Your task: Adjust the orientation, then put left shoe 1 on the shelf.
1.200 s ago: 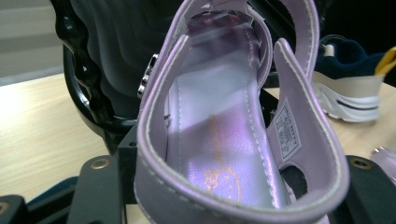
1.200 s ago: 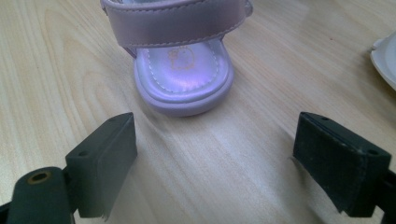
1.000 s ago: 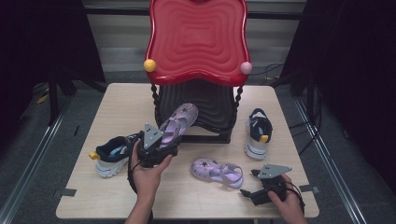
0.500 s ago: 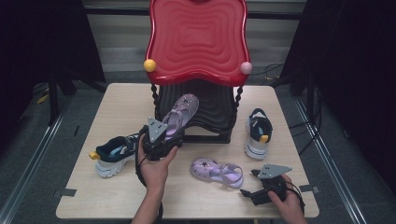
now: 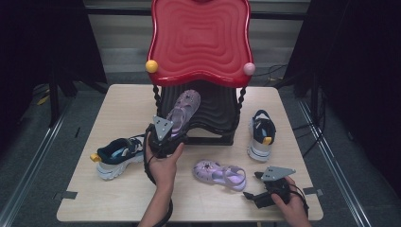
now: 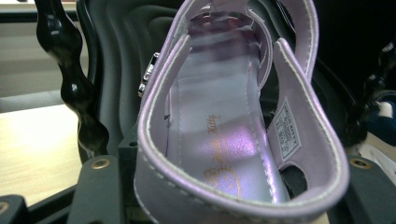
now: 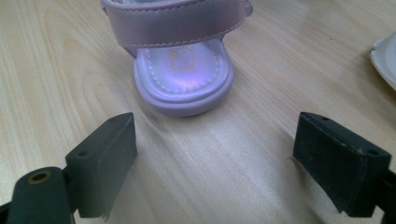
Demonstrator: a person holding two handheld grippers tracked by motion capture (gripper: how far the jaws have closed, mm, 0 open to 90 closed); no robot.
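A purple sandal (image 5: pixel 184 109) is held by its heel in my left gripper (image 5: pixel 163 137), toe pointing up into the black lower shelf (image 5: pixel 217 111) of the red-topped rack (image 5: pixel 198 38). In the left gripper view the sandal's heel cup (image 6: pixel 224 135) sits between the two jaws, and the left gripper (image 6: pixel 233 196) is shut on it. The matching sandal (image 5: pixel 220 172) lies flat on the table. My right gripper (image 5: pixel 253 196) rests open near the front edge, just right of it. In the right gripper view that sandal's heel (image 7: pixel 182 70) lies ahead of the open right gripper (image 7: pixel 215 154), apart from the pads.
One blue sneaker (image 5: pixel 116 156) lies at the table's left, another (image 5: pixel 261 135) stands right of the rack; its white sole edge (image 7: pixel 385 56) is close by in the right gripper view. A twisted black rack post (image 6: pixel 77 93) stands left of the held sandal.
My left hand has carried the sandal to the right and further toward the rack's black shelf. The right gripper and the sandal on the table have stayed put.
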